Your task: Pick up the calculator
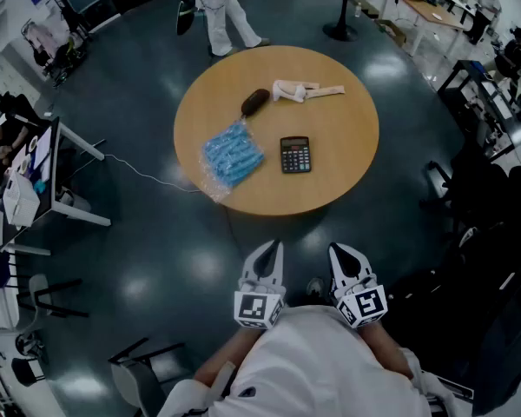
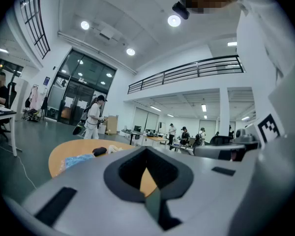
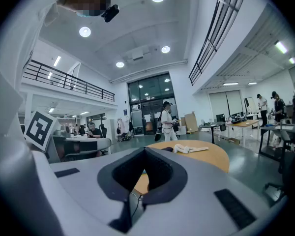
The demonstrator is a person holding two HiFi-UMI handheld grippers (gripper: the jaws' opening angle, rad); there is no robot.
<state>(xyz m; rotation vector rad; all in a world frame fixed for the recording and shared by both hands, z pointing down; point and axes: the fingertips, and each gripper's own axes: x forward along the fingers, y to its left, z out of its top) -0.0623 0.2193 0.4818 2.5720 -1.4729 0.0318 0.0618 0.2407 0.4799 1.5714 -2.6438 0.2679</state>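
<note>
Lying on table (image 1: 347, 94), calculator (image 1: 295, 155), long axis near-to-far, display end far

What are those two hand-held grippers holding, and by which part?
Nothing: left hand-held gripper and right hand-held gripper are shut, empty; the calculator lies on the table.

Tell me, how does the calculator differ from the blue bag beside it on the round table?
The calculator is black; the blue bag is bright blue in clear wrap. The calculator is a small neat rectangle; the bag is larger and crumpled. The calculator lies well inside the table; the bag reaches its edge. Both lie flat.
</note>
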